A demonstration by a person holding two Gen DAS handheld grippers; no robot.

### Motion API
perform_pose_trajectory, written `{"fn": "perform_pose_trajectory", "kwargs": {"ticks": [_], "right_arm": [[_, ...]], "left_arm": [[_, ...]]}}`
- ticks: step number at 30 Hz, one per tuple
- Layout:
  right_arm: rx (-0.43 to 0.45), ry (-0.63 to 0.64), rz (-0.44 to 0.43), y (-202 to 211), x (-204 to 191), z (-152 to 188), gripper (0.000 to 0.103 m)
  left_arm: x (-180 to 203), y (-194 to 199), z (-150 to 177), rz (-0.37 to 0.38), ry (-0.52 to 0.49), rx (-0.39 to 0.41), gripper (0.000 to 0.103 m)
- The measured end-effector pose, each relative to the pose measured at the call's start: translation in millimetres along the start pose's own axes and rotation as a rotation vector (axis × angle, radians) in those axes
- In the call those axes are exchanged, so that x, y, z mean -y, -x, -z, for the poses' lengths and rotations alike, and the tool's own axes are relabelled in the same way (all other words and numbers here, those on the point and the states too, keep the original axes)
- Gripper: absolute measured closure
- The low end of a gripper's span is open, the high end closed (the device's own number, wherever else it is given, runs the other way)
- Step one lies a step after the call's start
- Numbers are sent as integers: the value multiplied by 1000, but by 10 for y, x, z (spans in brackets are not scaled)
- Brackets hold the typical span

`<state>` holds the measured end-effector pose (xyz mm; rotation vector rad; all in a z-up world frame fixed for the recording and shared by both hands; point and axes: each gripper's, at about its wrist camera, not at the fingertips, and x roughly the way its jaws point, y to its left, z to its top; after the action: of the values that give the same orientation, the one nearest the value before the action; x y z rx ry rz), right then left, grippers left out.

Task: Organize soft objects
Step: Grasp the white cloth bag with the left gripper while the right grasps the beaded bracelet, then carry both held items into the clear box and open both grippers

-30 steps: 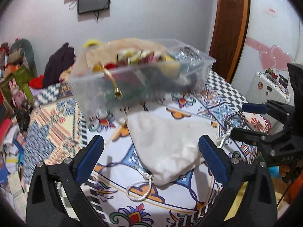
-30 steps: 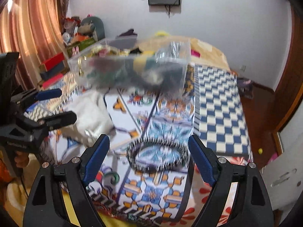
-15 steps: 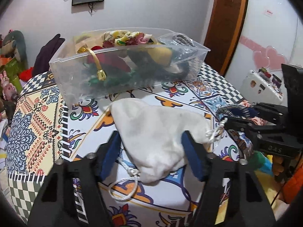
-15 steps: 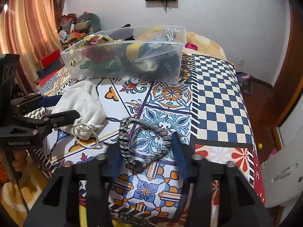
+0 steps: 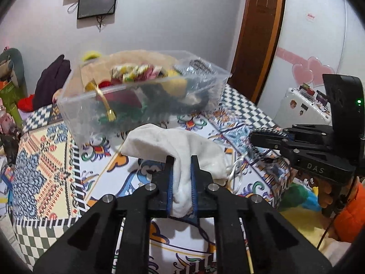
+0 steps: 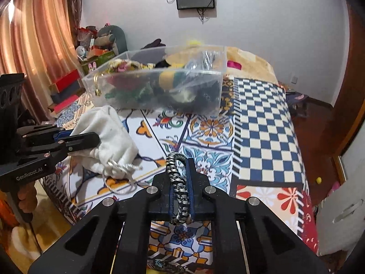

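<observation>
My left gripper [image 5: 181, 159] is shut on a white drawstring pouch [image 5: 180, 143] and holds it lifted off the patterned bed cover; it also shows in the right wrist view [image 6: 107, 137]. My right gripper [image 6: 180, 162] is shut on a black-and-white braided cord loop [image 6: 178, 182], seen at the right of the left wrist view [image 5: 267, 134]. A clear plastic bin [image 5: 146, 96] full of soft items stands on the bed beyond both grippers [image 6: 159, 84].
The patterned bed cover [image 6: 262, 118] runs to the far wall. Clutter and boxes [image 6: 68, 86] lie by the curtain at the left. A wooden door [image 5: 260, 34] and a white case [image 5: 303, 107] stand at the right.
Both grippers have closed: the left one on the white pouch, the right one on the braided cord loop. Both items are now raised off the cover.
</observation>
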<state>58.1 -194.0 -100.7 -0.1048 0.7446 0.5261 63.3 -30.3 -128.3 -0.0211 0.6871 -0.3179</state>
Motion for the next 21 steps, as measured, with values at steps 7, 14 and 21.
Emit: {"fn": "perform_pose_trajectory", "kwargs": {"ticks": [7,14,21], "right_arm": [[60,21,9,122,-32,-189,95],[136,53,7,203,-87,-480,94],[213,71,-14,167,-112,-858,94]], "left_arm": [[59,272,-191,-16,-36,90,91],[-12,500,-444,-68,-52,183,91],[-249,552,-767,-144,-23,252,91]]}}
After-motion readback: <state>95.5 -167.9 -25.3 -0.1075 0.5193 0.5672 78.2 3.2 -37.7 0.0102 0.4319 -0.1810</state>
